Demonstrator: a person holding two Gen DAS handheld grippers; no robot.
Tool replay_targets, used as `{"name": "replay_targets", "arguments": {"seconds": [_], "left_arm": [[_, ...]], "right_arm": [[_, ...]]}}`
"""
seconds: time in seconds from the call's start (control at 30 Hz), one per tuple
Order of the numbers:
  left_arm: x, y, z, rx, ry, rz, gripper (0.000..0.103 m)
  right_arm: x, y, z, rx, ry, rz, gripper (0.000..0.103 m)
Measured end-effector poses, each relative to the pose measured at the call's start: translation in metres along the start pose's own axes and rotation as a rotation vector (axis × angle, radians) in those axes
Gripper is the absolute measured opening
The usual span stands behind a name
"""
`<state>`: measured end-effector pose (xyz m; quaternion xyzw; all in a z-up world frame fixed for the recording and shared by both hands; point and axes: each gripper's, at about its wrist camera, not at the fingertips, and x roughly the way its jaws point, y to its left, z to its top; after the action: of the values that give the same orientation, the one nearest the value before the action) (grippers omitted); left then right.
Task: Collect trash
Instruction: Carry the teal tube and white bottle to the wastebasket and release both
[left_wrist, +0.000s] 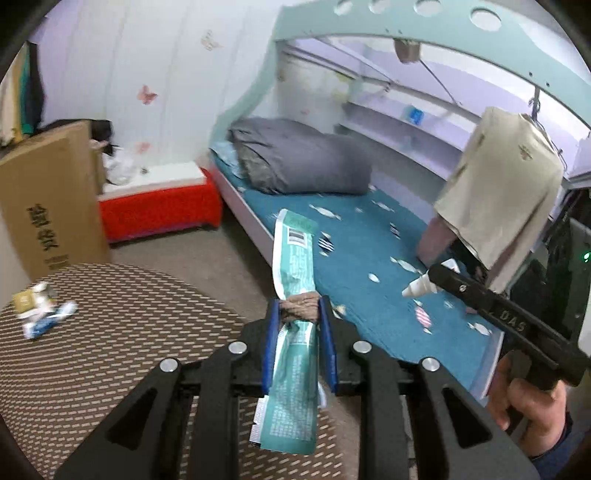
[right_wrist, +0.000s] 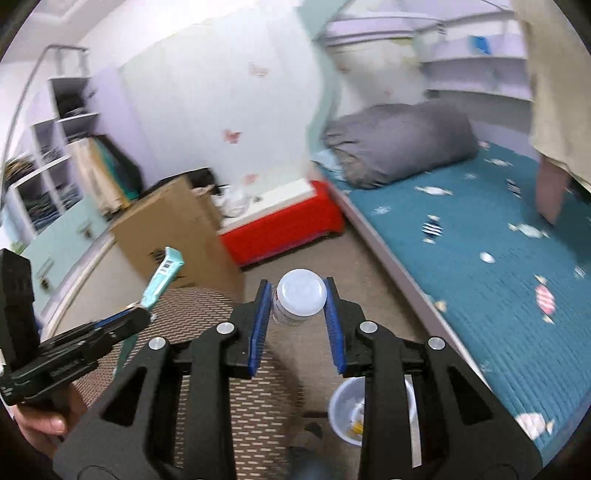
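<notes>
A cardboard box (right_wrist: 173, 229) stands left of the bed (right_wrist: 480, 266), behind the round table (right_wrist: 229, 387).

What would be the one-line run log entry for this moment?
left hand-held gripper: shut on teal wrapper | right hand-held gripper: shut on white bottle | bin: below

You hold a long teal wrapper (left_wrist: 295, 258) upright with a brown wad; your small white bottle (right_wrist: 301, 301) sits clamped, cap toward you.

Each tool (left_wrist: 300, 314) (right_wrist: 298, 301) is matte black with blue ribbed pads (right_wrist: 258, 325), silver round screws (left_wrist: 237, 347) and cut-out arms; one carries pale lettering.
</notes>
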<state>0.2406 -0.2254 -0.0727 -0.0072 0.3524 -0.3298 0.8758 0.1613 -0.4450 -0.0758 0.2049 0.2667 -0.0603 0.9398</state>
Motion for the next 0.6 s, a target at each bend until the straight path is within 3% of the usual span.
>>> {"name": "replay_targets", "arguments": {"seconds": [0.2, 0.6], "left_arm": [[0.071, -0.032, -0.006, -0.015, 0.141, -0.064, 0.021], [0.178, -0.051, -0.037, -0.002, 0.378, -0.049, 0.021]], "right_arm": [[0.035, -0.052, -0.022, 0.089, 0.095, -0.093, 0.028], [0.115, -0.103, -0.074, 0.213, 0.28, -0.119, 0.028]]}}
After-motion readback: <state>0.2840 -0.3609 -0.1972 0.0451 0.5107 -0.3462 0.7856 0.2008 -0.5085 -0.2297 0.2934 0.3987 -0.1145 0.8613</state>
